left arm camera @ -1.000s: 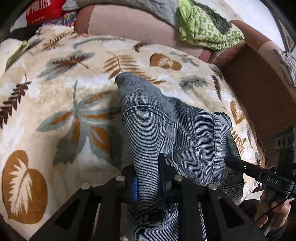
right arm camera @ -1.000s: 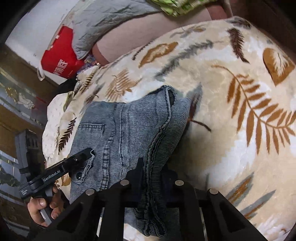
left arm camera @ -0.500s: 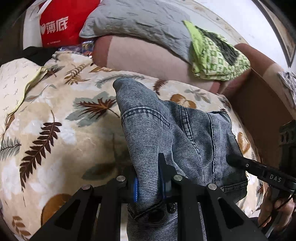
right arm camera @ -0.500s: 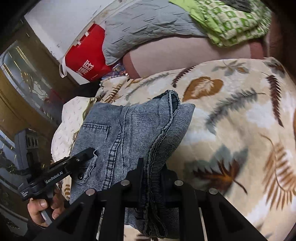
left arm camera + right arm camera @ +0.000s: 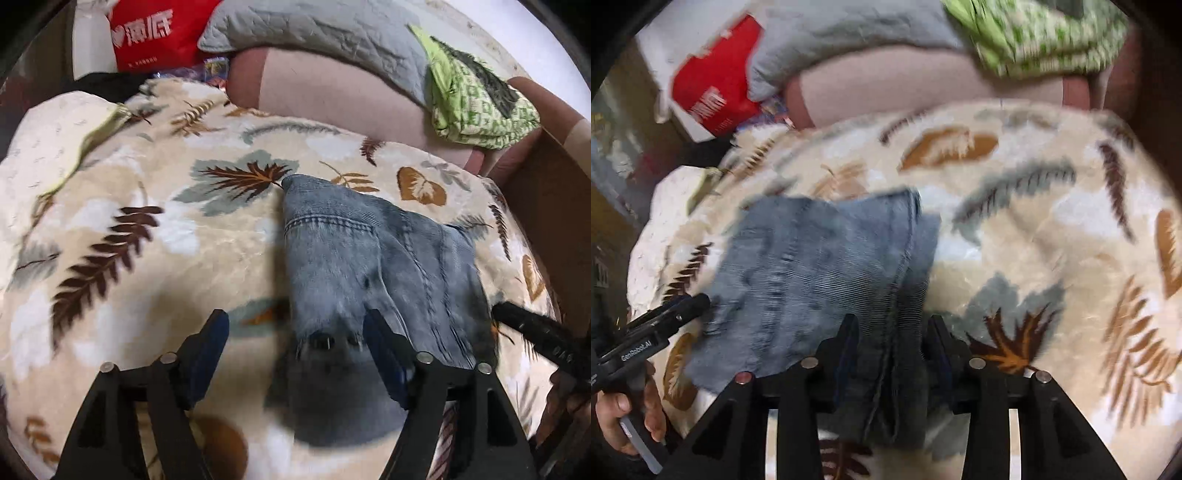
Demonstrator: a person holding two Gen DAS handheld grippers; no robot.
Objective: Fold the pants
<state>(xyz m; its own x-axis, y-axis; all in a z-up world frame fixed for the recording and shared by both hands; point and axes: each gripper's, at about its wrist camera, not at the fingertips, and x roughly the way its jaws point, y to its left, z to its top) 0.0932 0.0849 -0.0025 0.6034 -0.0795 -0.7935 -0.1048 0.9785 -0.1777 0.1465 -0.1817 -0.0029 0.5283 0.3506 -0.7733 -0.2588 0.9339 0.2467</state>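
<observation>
A sofa [image 5: 332, 99] with a pinkish back spans the far side, its seat draped in a cream blanket [image 5: 147, 236] printed with brown, tan and grey-green leaves. A grey quilted cushion [image 5: 314, 33] lies along the top of the back, with a green patterned cloth [image 5: 476, 107] to its right. At the far left, off the sofa's end, stands a red bag [image 5: 147, 33] with white lettering; what it holds cannot be made out.

The pants [image 5: 369, 258], grey-blue denim folded into a compact stack, lie on the blanket near the seat's near edge, blurred where closest to the cameras.

The left gripper [image 5: 295, 336] has just been opening: its jaws stand wide, the near end of the pants between them, and the left pad is clear of the cloth. The right gripper [image 5: 892, 332] has also just been opening; a thick fold of the pants sits between its fingers, which no longer pinch it. In the right wrist view a hand [image 5: 628, 413] grips the left gripper's handle.
</observation>
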